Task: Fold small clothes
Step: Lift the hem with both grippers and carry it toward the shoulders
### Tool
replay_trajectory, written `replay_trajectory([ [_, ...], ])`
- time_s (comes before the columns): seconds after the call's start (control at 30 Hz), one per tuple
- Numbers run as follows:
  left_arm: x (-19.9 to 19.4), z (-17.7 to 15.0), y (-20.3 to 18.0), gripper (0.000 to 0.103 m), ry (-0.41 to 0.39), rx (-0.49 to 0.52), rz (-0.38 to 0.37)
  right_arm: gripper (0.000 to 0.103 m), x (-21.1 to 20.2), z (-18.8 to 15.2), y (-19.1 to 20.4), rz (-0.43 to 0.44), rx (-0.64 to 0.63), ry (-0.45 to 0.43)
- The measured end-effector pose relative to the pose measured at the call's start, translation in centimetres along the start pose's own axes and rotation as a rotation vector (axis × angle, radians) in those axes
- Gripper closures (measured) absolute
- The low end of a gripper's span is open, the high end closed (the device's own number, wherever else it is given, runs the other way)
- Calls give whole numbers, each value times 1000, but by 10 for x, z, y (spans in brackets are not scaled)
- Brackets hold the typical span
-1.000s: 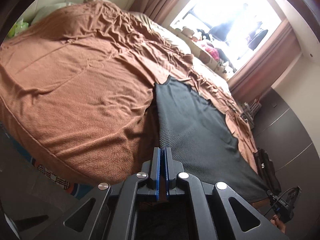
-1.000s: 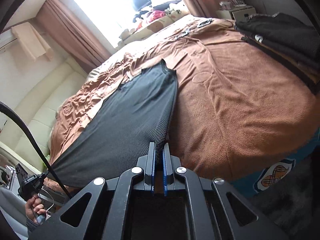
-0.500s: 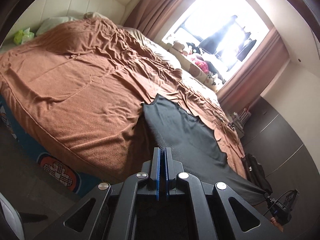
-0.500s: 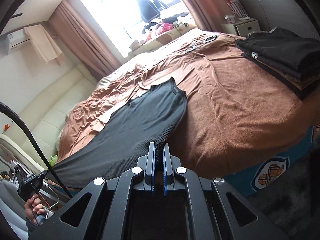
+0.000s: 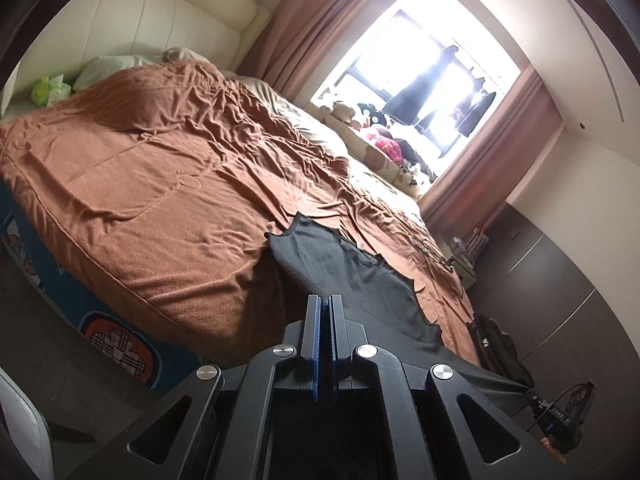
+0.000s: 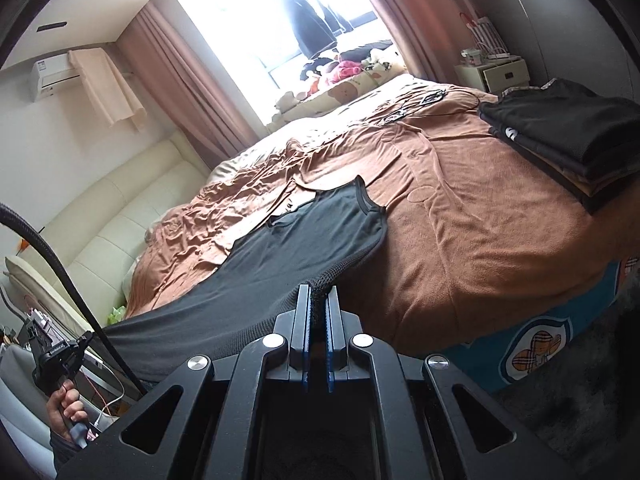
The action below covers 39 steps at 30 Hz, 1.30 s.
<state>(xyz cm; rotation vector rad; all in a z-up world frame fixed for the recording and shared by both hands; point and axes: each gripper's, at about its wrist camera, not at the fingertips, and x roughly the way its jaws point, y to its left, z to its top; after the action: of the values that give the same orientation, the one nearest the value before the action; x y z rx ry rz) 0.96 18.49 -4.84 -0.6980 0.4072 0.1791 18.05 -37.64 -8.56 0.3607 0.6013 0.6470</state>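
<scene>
Left gripper [image 5: 324, 300]: my jaws are pressed together on the hem corner of the black tank top [image 5: 360, 280]; mesh edge runs straight into the blue pads.
Right gripper [image 6: 319, 290]: my jaws are clamped on the other hem corner of the same top [image 6: 304, 232]; a wad of mesh sits between the pads.
Tank top: hem end hangs taut in the air between my two grippers, off the near edge of the bed; neck and strap end lies flat on the brown blanket [image 5: 160, 200].
Left hand [image 6: 66, 406]: seen from the right camera, wrapped round the grip of the other tool, low at the left.
Folded stack [image 6: 572, 132]: dark clothes piled on the right corner of the blanket, well apart from the top.
Writing: a small white mark on the edge of the stack, too small to read; white print on the left tool's body, not readable.
Bed base [image 6: 536, 344]: blue side panel with a shield badge and a checked emblem, no text legible.
Window [image 5: 420, 76]: blown out; soft toys [image 5: 380, 136] along the sill, pink-brown curtains on both sides.
Air conditioner [image 6: 52, 76]: white unit high on the wall, label unreadable.
</scene>
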Motion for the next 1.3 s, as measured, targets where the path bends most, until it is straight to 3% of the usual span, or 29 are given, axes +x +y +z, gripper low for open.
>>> replay_trajectory([
  [0.27,10,1,3,100,18,-5,11,101,12,2,-3,-1,12,9],
  [0.57,52,18,1,100,64,2,49,101,47,18,-15,1,49,39],
  [1.3,186,88,-5,100,157,25,147,101,198,102,-30,-13,99,123],
])
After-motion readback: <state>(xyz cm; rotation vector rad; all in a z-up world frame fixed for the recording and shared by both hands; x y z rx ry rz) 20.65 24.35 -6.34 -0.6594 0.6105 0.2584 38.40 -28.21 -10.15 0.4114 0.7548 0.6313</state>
